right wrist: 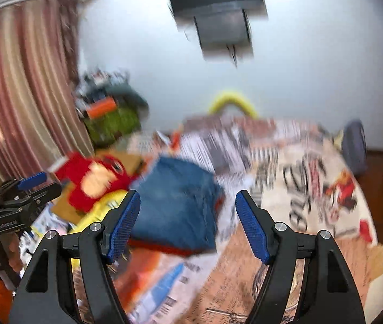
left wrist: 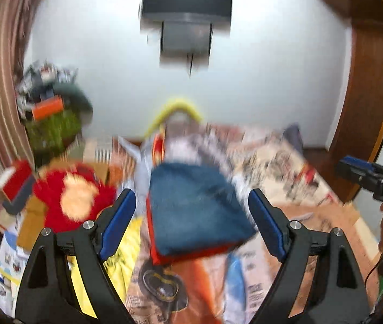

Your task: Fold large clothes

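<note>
Left gripper and right gripper: jaws apart, empty. Folded blue garment lies mid-bed.

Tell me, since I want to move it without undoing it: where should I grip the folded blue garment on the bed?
Probably the folded blue garment by its near edge, from the front: layers stack there over an orange piece, so one pinch would catch all.
</note>
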Action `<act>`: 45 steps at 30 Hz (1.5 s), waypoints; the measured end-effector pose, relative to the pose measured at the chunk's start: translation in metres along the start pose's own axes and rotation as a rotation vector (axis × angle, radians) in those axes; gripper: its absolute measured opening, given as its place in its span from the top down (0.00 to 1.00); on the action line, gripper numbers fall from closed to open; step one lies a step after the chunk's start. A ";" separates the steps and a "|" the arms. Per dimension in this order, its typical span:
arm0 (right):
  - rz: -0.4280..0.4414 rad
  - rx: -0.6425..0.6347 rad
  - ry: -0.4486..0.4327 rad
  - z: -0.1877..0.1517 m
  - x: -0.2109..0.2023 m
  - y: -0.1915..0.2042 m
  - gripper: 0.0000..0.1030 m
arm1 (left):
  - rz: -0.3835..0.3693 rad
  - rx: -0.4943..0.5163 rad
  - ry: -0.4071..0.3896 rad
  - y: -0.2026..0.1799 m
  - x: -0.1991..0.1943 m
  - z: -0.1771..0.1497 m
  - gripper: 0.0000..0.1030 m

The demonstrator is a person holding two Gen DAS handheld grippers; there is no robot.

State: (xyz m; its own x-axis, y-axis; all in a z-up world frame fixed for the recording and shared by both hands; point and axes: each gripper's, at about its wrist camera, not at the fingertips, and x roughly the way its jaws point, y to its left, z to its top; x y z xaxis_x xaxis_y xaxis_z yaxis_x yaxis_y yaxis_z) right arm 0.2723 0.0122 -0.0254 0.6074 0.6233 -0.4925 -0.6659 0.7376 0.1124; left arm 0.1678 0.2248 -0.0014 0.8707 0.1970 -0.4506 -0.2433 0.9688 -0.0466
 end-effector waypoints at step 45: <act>-0.120 -0.075 -0.356 -0.048 -0.126 0.071 0.01 | 0.049 -0.006 -0.279 -0.051 -0.130 -0.053 0.00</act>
State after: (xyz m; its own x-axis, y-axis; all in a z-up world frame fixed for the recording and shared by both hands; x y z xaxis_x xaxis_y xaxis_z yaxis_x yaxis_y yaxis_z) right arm 0.1274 -0.0264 0.0034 0.7868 0.5946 -0.1659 -0.6026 0.7980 0.0024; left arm 0.0443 0.1420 0.0121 0.9416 0.2783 -0.1895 -0.2900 0.9563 -0.0366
